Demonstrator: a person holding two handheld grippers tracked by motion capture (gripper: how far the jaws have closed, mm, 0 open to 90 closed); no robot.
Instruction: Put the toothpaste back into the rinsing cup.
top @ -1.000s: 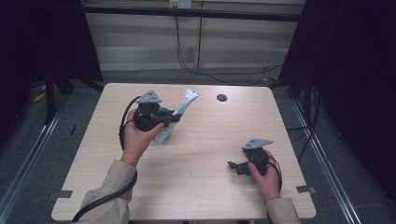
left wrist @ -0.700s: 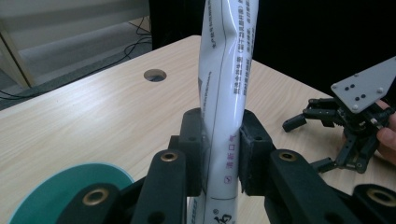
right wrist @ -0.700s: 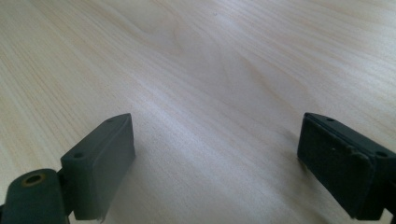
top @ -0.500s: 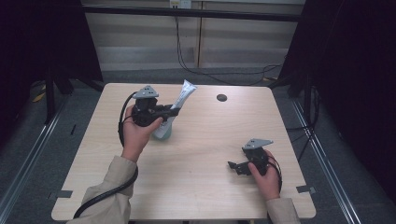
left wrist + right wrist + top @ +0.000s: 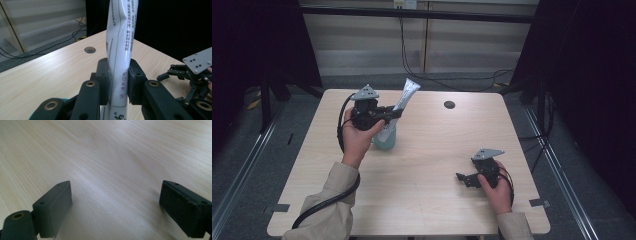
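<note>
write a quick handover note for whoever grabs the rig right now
Left hand-held gripper: shut on the tube, gripping it low on the body; tube held nearly upright over the far-left part of the table, its teal cap end down.
Right hand-held gripper: open, nothing between the jaws, low over bare wood at the near-right.
Done: tube is gripped and stood up.
Left: whether the cap end rests on the table is unclear; probably set it down or pass it across to the right gripper.
</note>
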